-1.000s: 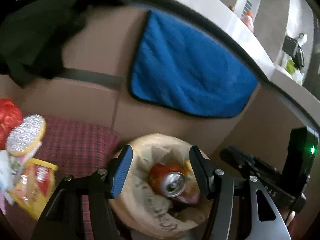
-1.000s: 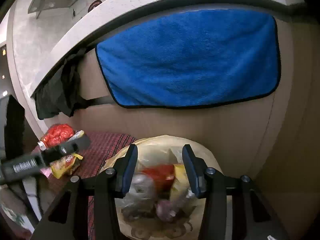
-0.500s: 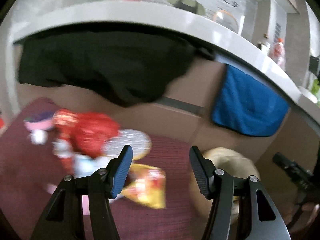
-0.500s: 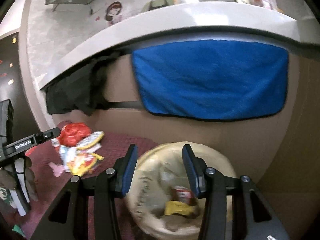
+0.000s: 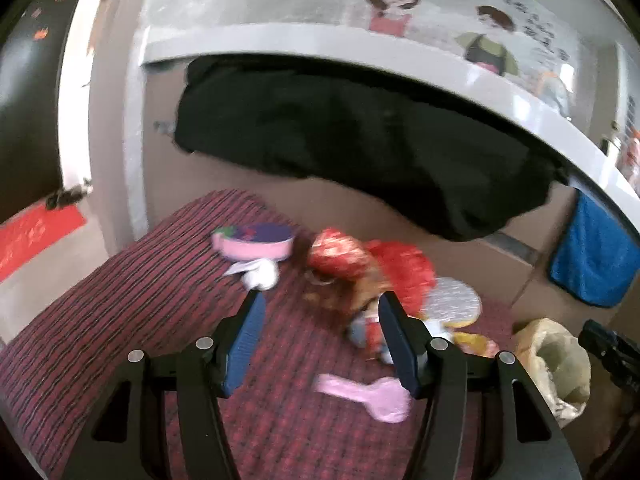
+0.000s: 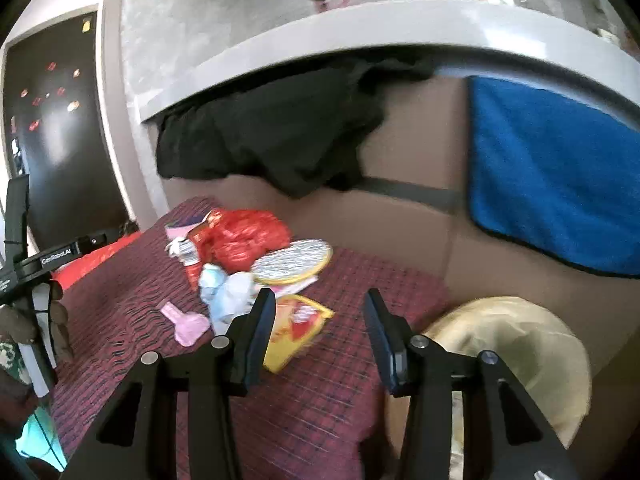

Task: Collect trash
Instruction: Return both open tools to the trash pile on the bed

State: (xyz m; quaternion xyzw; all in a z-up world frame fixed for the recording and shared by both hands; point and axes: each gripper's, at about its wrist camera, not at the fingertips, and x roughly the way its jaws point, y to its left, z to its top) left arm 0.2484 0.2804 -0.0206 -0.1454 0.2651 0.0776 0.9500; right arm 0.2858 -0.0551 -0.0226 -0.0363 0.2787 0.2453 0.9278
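A pile of trash lies on the red checked cloth [image 5: 120, 300]: a red crinkly bag [image 5: 400, 264] [image 6: 244, 236], a round silver foil lid [image 6: 294, 260], a yellow snack packet [image 6: 296, 324], a pale blue wrapper [image 6: 224, 292], a pink spoon-shaped scrap [image 5: 368, 394] and a pink round box [image 5: 254, 242] beside a white tissue [image 5: 262, 274]. The beige trash bag [image 6: 516, 340] [image 5: 556, 364] stands at the cloth's right end. My left gripper [image 5: 320, 300] hovers open over the pile with nothing between its fingers. My right gripper [image 6: 319, 296] is above the yellow packet, its jaws closing slightly on nothing.
A black garment [image 5: 360, 152] and a blue towel [image 6: 552, 184] hang from the white counter edge [image 6: 400, 28] over a cardboard wall behind the cloth. The cloth's left edge drops to the floor, where a red mat [image 5: 36, 232] lies.
Both grippers have swung left, away from the trash bag and its can, towards the pile on the cloth. The bag now sits at the right of both views.
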